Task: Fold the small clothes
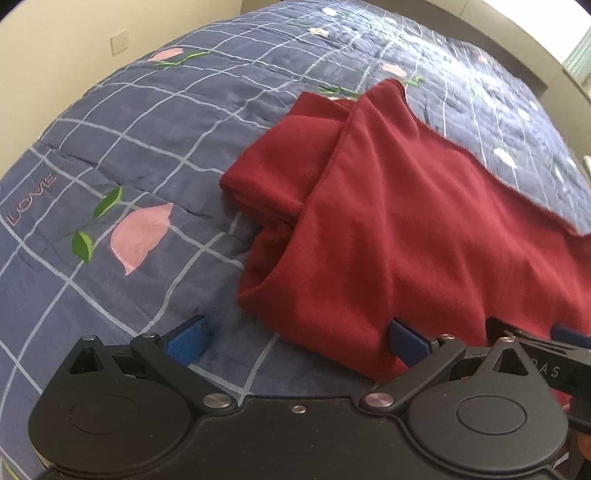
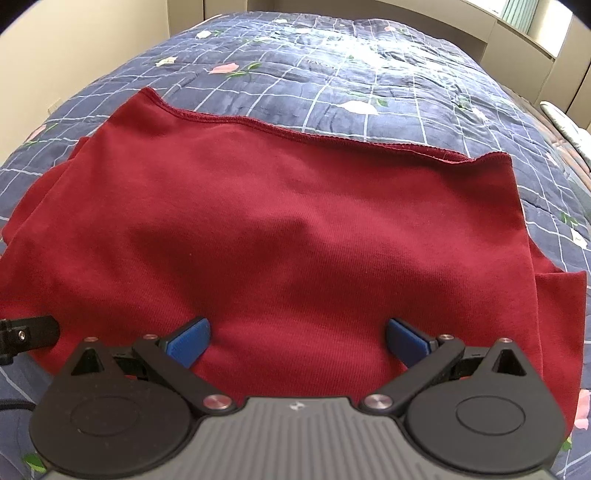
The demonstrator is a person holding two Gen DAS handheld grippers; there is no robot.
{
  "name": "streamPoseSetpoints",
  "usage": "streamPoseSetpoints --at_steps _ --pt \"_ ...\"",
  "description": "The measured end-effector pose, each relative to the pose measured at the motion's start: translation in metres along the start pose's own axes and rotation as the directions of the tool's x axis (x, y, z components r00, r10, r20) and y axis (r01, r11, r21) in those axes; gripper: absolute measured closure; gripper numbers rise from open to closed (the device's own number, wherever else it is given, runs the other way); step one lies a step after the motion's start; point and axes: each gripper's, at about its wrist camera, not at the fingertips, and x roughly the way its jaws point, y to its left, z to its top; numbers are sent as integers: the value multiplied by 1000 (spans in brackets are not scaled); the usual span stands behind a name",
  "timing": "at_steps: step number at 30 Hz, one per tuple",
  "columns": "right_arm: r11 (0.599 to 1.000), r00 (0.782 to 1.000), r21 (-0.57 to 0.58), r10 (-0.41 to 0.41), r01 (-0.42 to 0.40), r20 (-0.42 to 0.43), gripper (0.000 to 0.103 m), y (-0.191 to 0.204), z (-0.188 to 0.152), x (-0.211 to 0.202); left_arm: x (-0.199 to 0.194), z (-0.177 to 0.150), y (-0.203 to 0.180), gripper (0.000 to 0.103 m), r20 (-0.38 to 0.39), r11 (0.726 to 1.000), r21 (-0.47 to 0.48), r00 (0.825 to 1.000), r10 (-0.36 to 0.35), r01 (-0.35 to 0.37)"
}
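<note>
A dark red garment (image 1: 399, 229) lies partly folded on a blue checked quilt (image 1: 129, 147), with a folded sleeve sticking out at its left side. My left gripper (image 1: 295, 341) is open just above the garment's near left corner, its blue fingers (image 1: 188, 341) spread wide with nothing between them. In the right wrist view the red garment (image 2: 280, 236) fills the middle, hem edge at the far side. My right gripper (image 2: 297, 341) hovers open over its near edge, holding nothing. The right gripper's black body (image 1: 546, 350) shows at the left view's right edge.
The quilt (image 2: 369, 81) carries pink flowers and white grid lines and covers the whole bed. Beige walls stand beyond it, with a wall socket (image 1: 120, 41) at the left. A window (image 2: 517, 11) is at the far right.
</note>
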Motion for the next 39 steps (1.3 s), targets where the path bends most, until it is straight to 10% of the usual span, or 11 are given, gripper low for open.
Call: streamPoseSetpoints --at_steps 39 --pt "1000 1000 13 -2 2 -22 0 -1 4 3 6 13 13 1 -24 993 -115 999 -36 33"
